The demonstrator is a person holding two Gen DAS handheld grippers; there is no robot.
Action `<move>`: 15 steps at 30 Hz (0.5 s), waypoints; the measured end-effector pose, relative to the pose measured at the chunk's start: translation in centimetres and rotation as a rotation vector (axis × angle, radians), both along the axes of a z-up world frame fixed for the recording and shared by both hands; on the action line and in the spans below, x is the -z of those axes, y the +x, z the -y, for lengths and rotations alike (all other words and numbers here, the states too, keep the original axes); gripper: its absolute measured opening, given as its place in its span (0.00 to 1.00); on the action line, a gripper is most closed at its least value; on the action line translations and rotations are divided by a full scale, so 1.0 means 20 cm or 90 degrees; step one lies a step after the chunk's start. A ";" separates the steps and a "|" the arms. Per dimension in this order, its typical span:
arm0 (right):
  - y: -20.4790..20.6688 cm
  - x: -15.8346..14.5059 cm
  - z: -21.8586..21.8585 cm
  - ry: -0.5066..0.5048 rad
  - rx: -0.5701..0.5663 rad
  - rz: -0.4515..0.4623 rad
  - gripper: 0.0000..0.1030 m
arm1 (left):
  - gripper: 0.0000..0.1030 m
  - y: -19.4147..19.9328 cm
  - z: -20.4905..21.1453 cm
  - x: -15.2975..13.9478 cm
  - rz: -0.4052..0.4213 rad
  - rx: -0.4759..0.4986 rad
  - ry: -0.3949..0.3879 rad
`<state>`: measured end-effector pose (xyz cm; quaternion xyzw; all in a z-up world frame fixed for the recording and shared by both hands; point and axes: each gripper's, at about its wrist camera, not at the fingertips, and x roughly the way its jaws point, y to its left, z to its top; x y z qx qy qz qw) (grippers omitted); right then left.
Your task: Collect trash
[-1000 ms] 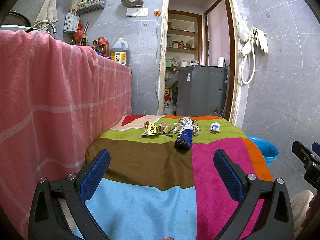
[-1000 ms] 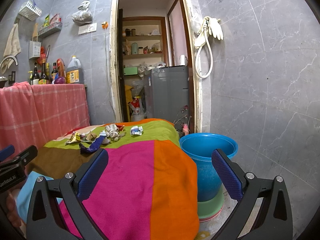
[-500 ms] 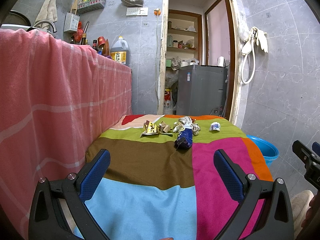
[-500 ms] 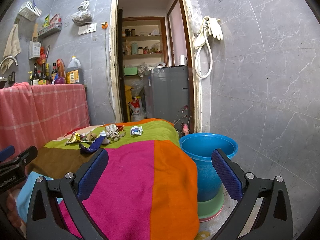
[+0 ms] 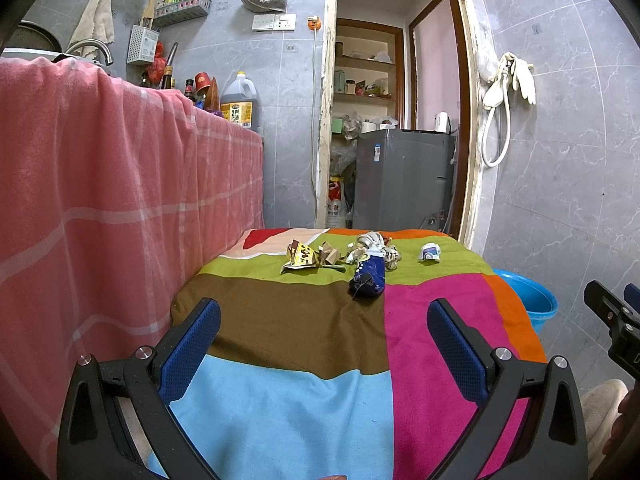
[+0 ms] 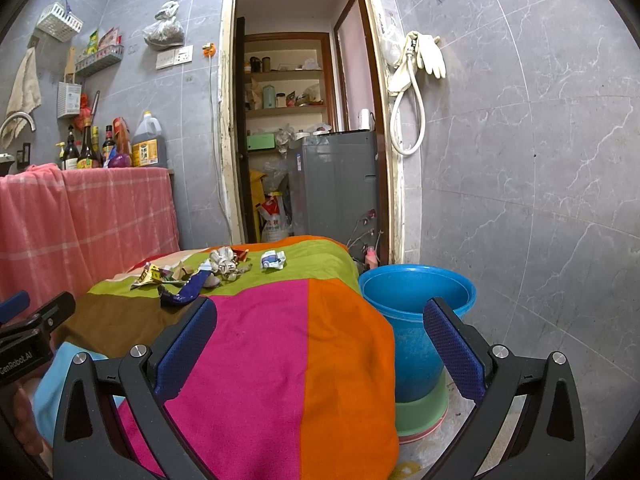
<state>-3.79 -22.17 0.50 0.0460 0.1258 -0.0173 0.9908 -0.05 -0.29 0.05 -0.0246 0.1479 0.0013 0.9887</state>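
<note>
A: What does the left wrist view give you?

B: The left gripper hangs over the near end of the table, jaws spread wide with nothing between them. Under it the patchwork cloth runs bare as far as the trash at the far end: a yellow wrapper, a brown crumpled scrap, a dark blue wrapper with a white crumpled wad just behind it, and a small blue-and-white crumpled piece set apart to the right. A pink cloth hangs close along the table's left side.

A: And the right wrist view?

B: The right gripper is also wide open and empty, over the table's near right part. Only here is the blue bucket plain: it stands on the floor just right of the table's orange edge, mouth open, on a green base. The left view catches only a slice of its rim.

A: Room to move?

B: Bare cloth between both grippers and the trash. A grey tiled wall is to the right of the bucket.
</note>
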 end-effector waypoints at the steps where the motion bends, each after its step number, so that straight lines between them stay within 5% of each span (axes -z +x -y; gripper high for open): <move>1: 0.00 0.00 0.00 0.000 0.000 0.000 1.00 | 0.98 0.00 0.00 0.00 0.000 0.000 0.000; 15: 0.00 0.00 0.01 0.001 -0.004 0.000 1.00 | 0.98 0.03 -0.01 0.03 -0.013 -0.009 0.005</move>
